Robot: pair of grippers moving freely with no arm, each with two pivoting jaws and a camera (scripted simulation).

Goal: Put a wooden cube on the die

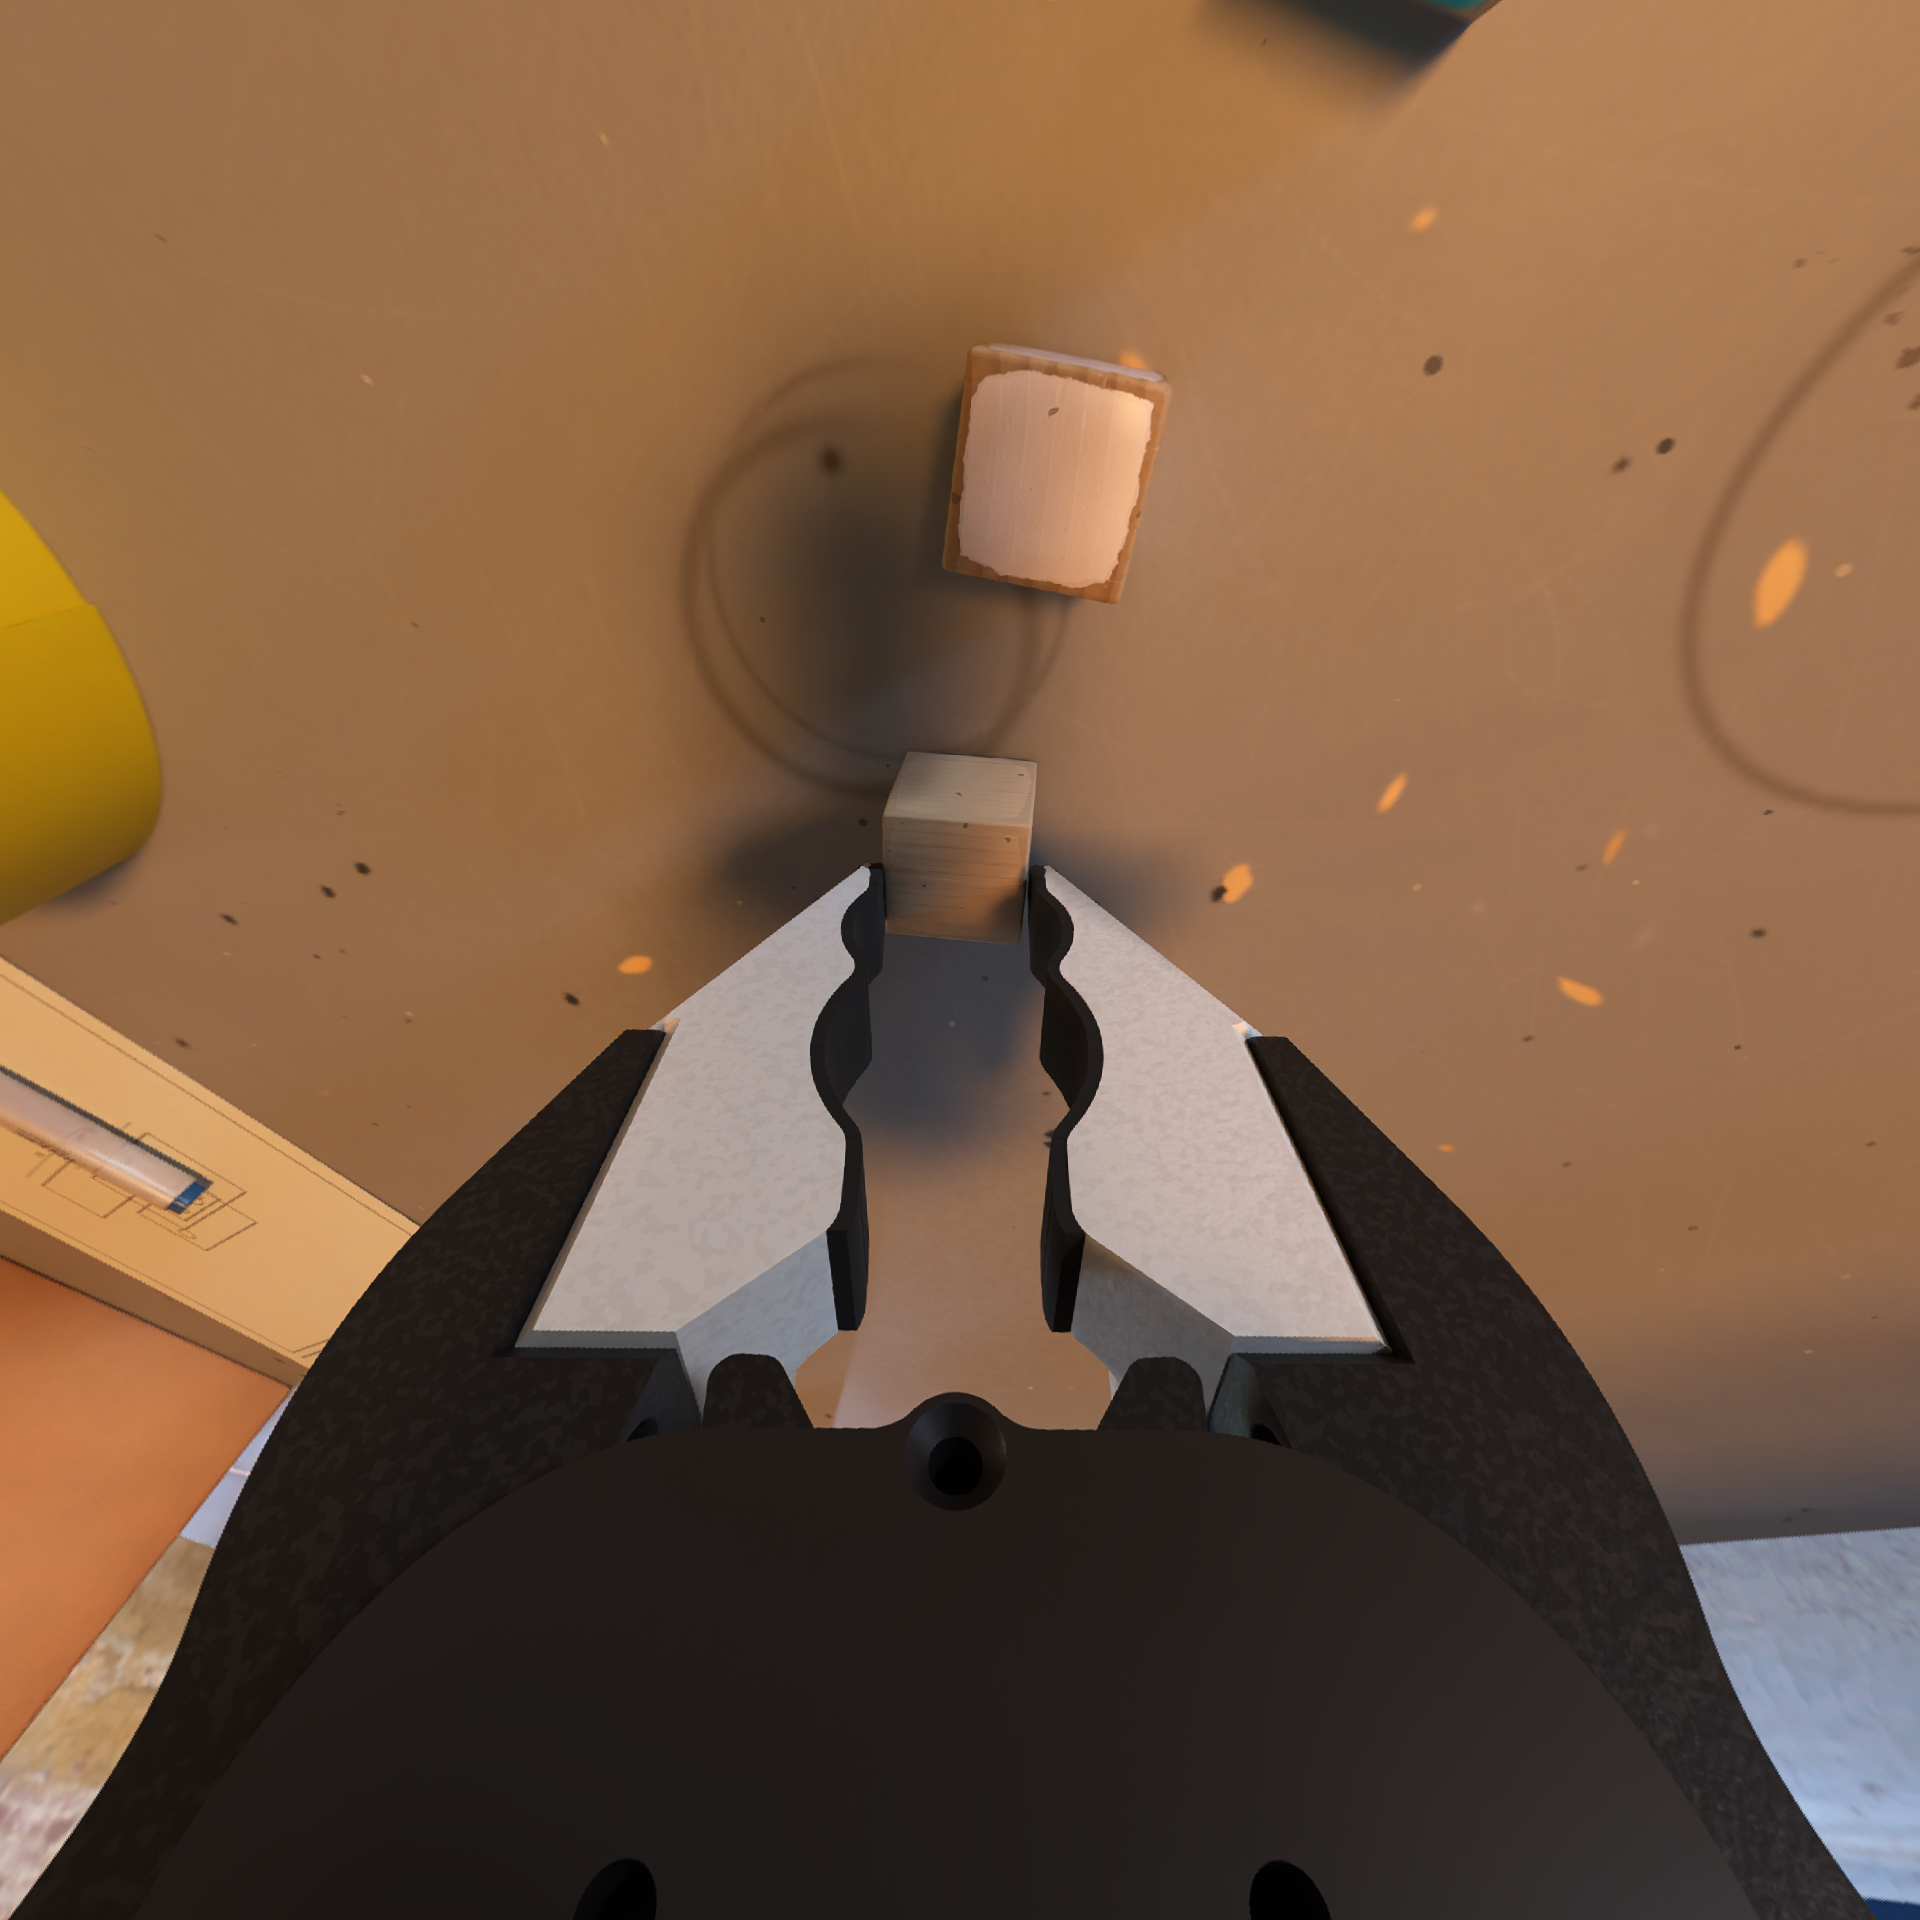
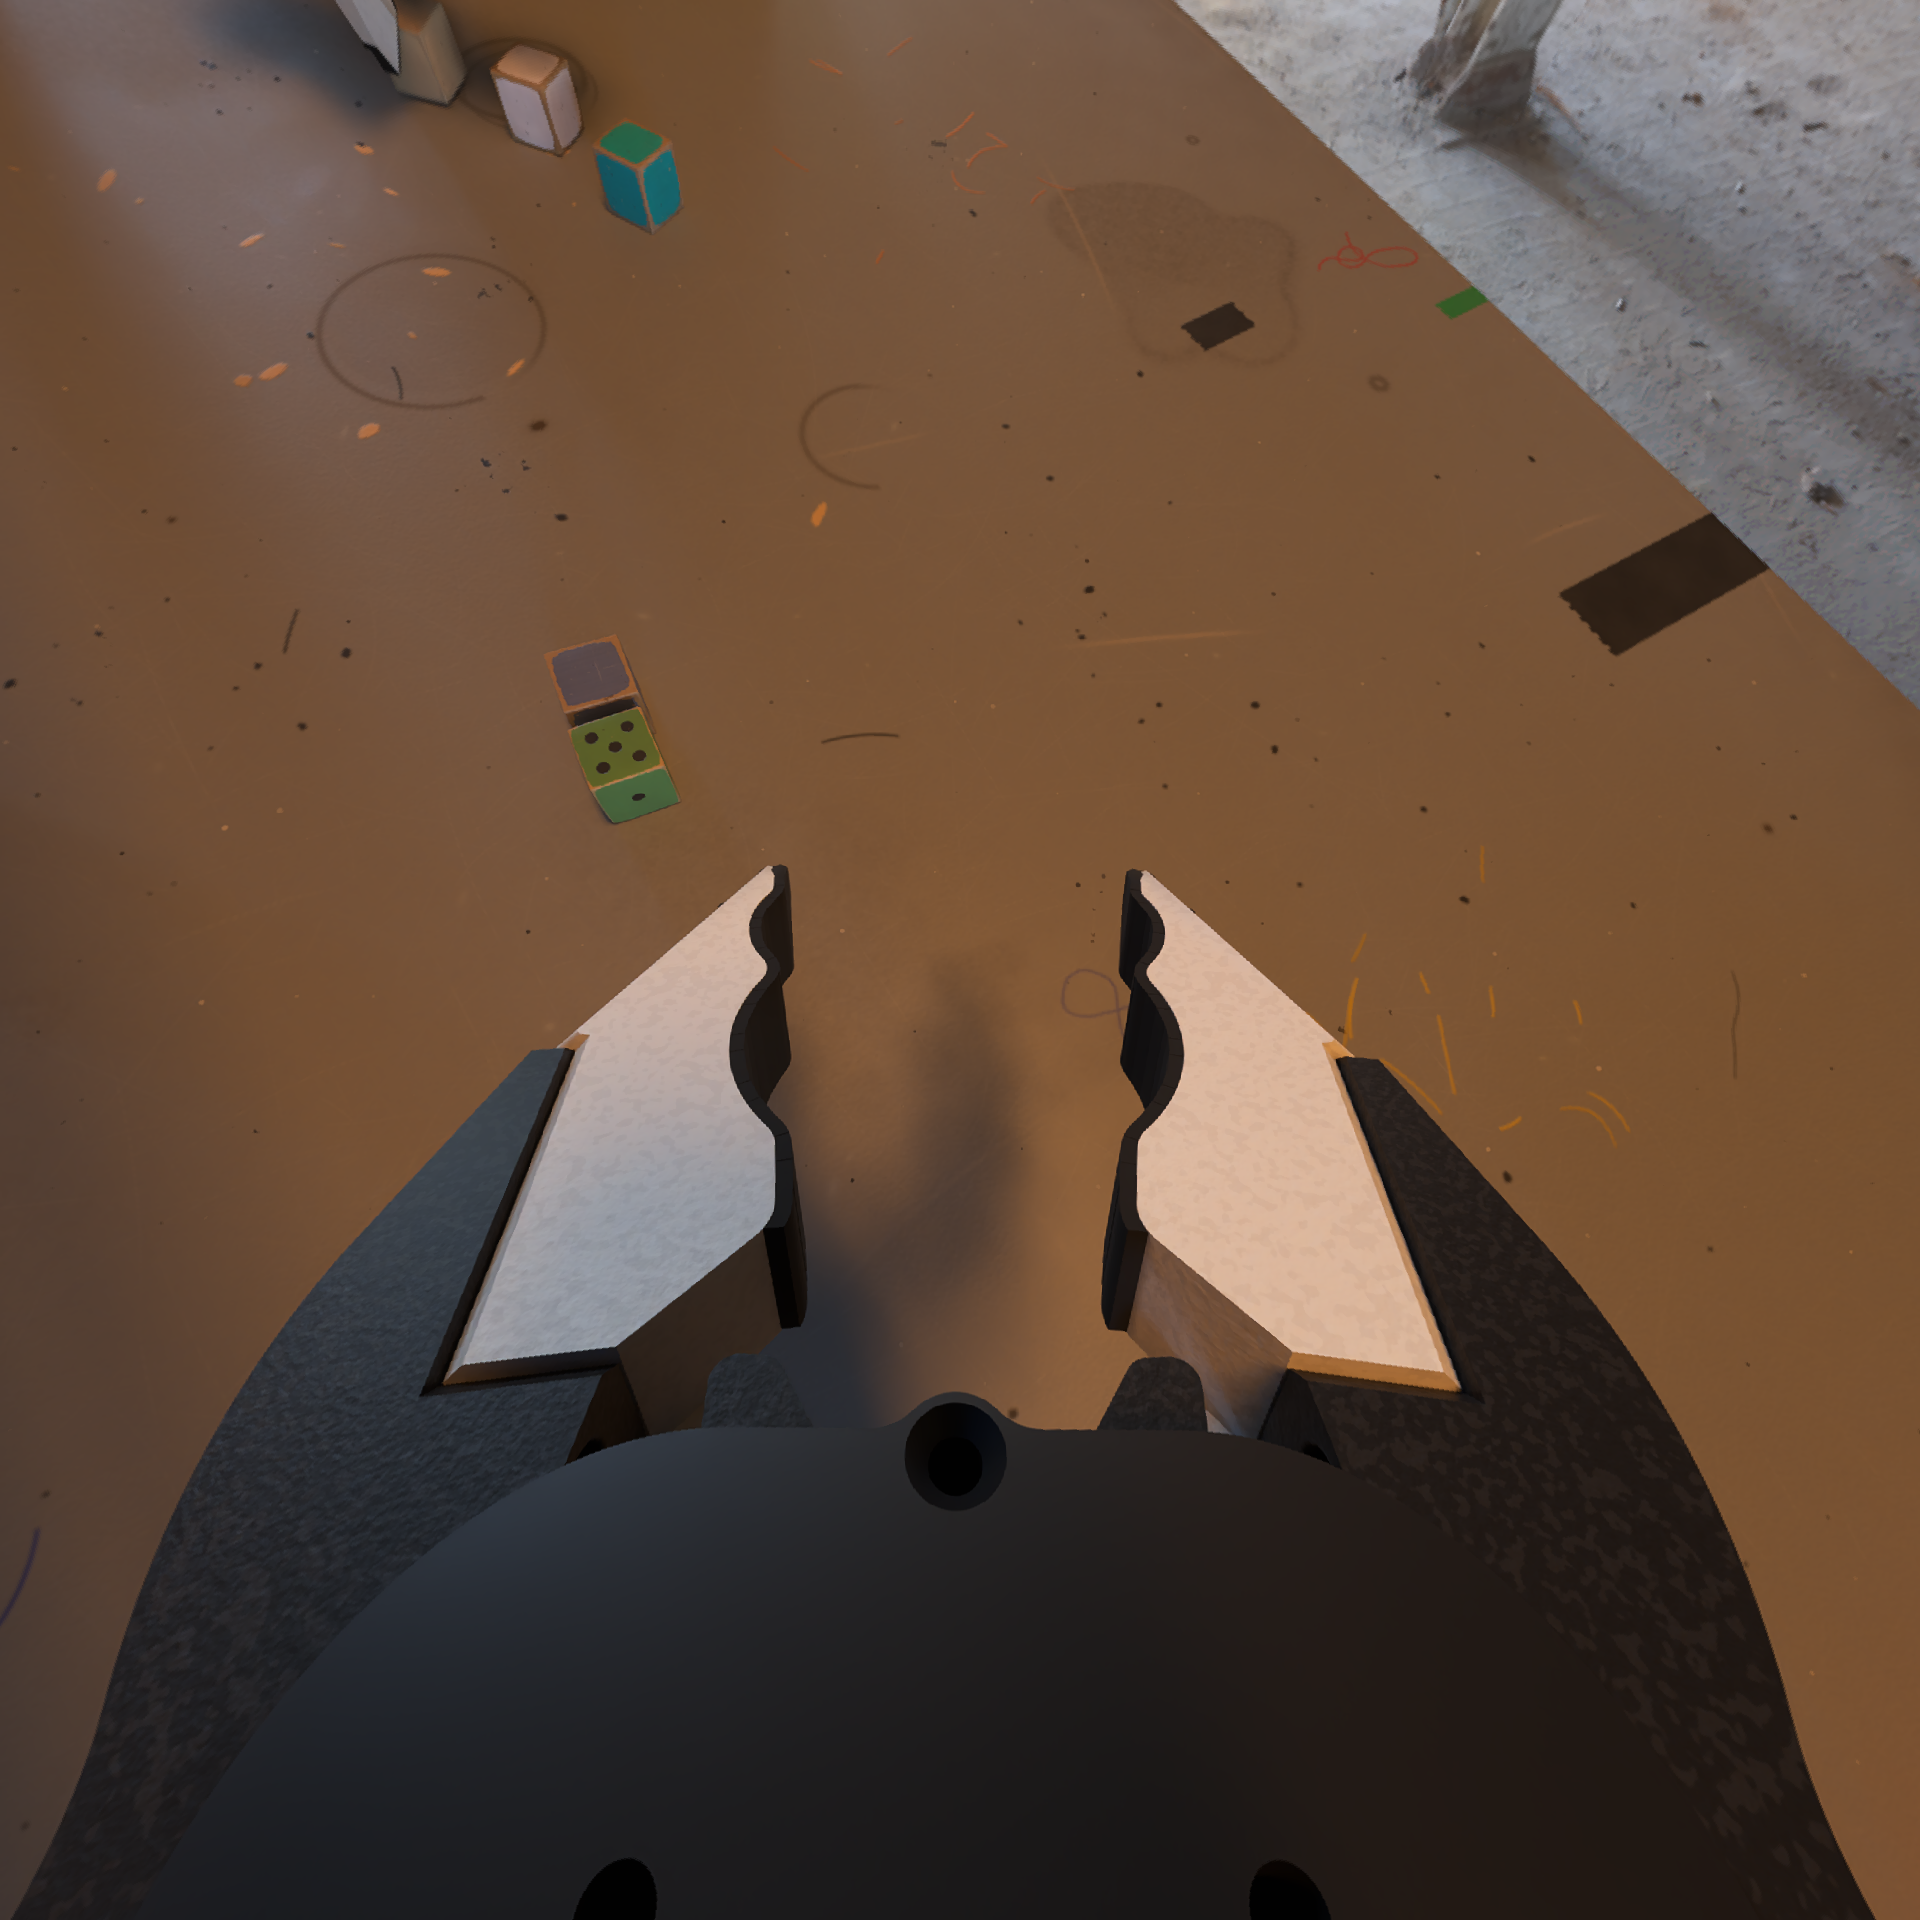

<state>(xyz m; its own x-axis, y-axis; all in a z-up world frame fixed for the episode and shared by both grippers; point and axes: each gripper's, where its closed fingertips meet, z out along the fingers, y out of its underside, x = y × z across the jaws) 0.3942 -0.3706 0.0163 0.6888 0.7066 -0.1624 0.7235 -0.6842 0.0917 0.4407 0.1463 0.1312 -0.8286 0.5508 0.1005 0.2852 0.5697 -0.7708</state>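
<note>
Left wrist view: our left gripper (image 1: 956, 883) has its fingers clenched on the plain wooden cube (image 1: 961, 847) at the tips, just above the table (image 1: 416, 416).
Handling: we judge the cube light, stiff, a little smooth; flat opposite sides are the place to grip.
Die: green die (image 2: 623, 764) sits on the table, touching a grey block (image 2: 590, 673).
Right gripper (image 2: 956, 894): fingers spread, holding nothing.
Containers: a yellow cup-like thing (image 1: 62, 717) at the left edge; contents hidden.

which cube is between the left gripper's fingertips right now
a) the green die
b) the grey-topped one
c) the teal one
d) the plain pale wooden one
d: in the left wrist view the plain wooden cube sits between the left gripper fingertips, while the green die lies far off on the table.
</note>
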